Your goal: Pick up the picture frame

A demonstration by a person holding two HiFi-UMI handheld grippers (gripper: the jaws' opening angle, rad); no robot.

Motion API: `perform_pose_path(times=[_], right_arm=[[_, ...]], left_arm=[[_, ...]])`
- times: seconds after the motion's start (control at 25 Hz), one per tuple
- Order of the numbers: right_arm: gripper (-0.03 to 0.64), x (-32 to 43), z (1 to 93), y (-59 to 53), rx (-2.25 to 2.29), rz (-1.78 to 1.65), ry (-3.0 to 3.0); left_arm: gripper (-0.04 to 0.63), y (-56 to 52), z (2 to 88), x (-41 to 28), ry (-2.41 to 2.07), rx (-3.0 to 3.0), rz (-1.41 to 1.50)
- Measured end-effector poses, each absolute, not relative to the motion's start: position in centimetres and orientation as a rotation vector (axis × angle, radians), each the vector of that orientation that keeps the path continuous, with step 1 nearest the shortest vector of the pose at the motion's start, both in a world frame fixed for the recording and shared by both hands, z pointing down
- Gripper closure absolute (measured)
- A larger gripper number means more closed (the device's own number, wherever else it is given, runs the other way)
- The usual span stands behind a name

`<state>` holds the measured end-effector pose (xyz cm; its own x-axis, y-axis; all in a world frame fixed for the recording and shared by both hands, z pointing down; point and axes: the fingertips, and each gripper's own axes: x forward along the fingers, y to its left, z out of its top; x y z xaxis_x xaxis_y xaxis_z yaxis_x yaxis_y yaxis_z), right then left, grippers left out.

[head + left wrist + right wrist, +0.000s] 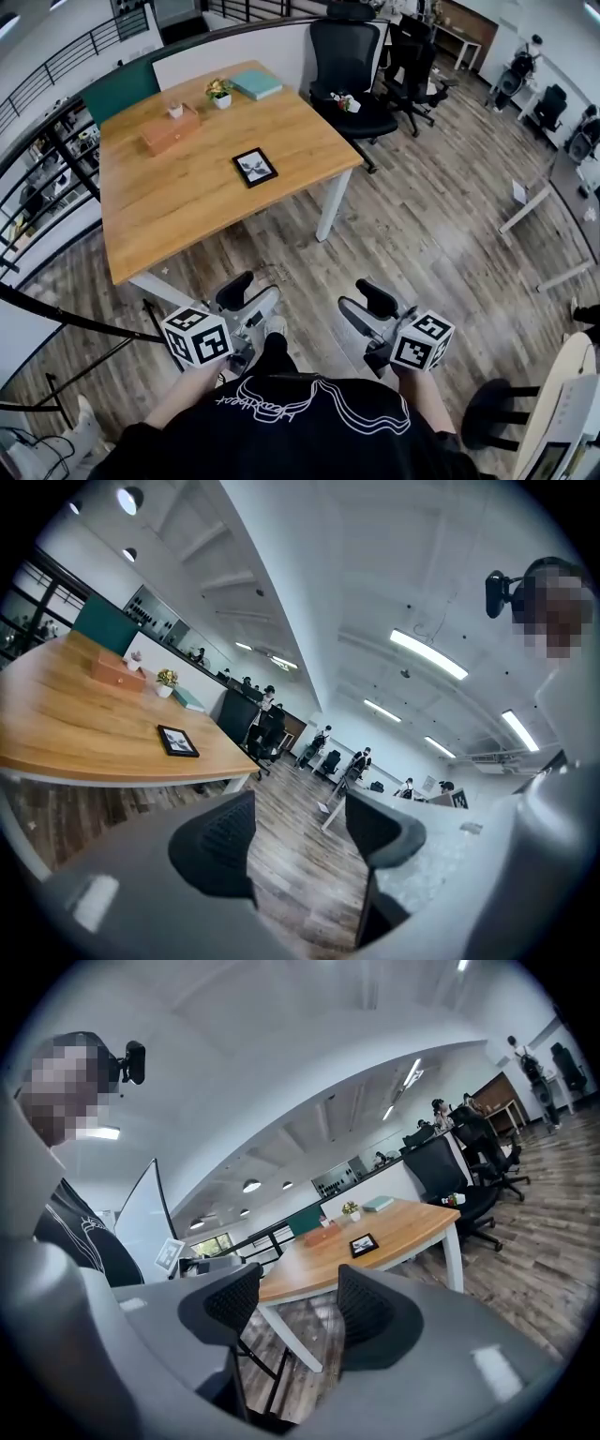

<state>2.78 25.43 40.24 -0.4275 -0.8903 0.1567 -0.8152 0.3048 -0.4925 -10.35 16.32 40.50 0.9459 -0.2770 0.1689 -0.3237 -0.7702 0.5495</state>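
- One black rectangular picture frame point(254, 167) lies flat on the light wooden table point(169, 211), nearer its right edge. Its long axis runs roughly from far edge to near edge, slightly skewed.
- One tan box point(170, 130), one small potted plant point(220, 93) and one teal book point(256, 84) sit along the far edge.
- Two claws, the left gripper point(251, 292) and the right gripper point(361, 305), are both spread and empty, short of the near edge.

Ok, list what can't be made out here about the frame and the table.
- Frame: its image is too small to read in any view.
- Table: the far legs are hidden under its top in the head view.
- Box: too small to tell what it holds.
- Chair: the item on its seat is too small to name.
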Motion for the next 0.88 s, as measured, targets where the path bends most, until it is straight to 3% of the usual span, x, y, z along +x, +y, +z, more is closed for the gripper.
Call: perform_pose_path(times=[0.48,0.88], right_arm=[[0.333,2.9,39.5,2.7,-1.514,-0.898,2.518],[0.333,4.3,42.0,-5.5,-1.476,-0.966,2.57]], left_arm=[[0.313,-4.7,42.2,-9.1,-0.428,2.419,0.124],[0.313,-12.0,44.6,-7.5,-0.479,2.396,0.193]])
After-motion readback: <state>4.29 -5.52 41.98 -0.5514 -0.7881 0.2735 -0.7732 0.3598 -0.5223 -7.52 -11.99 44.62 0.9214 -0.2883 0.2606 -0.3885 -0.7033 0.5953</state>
